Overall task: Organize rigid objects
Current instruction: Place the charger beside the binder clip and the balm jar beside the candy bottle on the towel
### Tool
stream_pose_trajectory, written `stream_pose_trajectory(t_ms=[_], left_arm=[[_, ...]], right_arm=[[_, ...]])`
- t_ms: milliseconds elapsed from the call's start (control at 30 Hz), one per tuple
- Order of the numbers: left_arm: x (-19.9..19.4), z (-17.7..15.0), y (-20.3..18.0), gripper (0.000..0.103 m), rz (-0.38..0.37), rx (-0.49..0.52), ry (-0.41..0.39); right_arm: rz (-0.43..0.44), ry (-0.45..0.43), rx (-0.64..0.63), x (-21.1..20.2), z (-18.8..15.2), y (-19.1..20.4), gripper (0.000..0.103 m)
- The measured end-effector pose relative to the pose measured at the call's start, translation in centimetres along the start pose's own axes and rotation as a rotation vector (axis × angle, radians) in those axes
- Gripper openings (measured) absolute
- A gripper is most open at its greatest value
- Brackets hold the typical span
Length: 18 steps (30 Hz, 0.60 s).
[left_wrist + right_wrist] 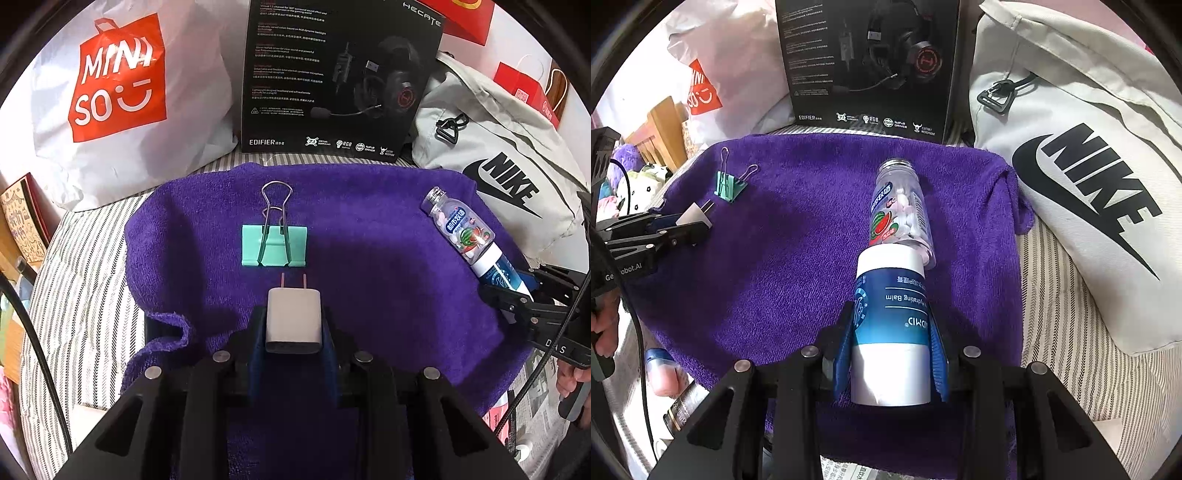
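Note:
My left gripper is shut on a white USB charger plug, prongs pointing forward, just short of a mint green binder clip on the purple towel. My right gripper is shut on a blue and white hydrating balm tube, its cap end against a clear candy bottle lying on the towel. The right gripper with the tube and the bottle show at the right in the left wrist view. The left gripper with the plug and the clip show at the left in the right wrist view.
A black headset box stands behind the towel. A white Miniso bag is at back left, a grey Nike bag at right. Striped bedding lies around the towel. Cables hang at the left.

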<state>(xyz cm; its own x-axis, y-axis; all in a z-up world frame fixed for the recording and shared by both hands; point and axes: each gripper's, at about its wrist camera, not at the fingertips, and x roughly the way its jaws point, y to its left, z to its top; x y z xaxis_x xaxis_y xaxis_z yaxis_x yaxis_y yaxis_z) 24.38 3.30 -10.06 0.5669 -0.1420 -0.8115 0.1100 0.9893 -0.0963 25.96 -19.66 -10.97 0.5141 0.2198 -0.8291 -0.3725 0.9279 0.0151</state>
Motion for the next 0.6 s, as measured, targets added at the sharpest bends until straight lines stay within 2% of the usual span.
stream_pose_trajectory(t_ms=[600], left_arm=[[0.0, 0.01, -0.04, 0.028, 0.003, 0.017, -0.001]], right_arm=[[0.0, -0.002, -0.004, 0.09, -0.02, 0.06, 0.037]])
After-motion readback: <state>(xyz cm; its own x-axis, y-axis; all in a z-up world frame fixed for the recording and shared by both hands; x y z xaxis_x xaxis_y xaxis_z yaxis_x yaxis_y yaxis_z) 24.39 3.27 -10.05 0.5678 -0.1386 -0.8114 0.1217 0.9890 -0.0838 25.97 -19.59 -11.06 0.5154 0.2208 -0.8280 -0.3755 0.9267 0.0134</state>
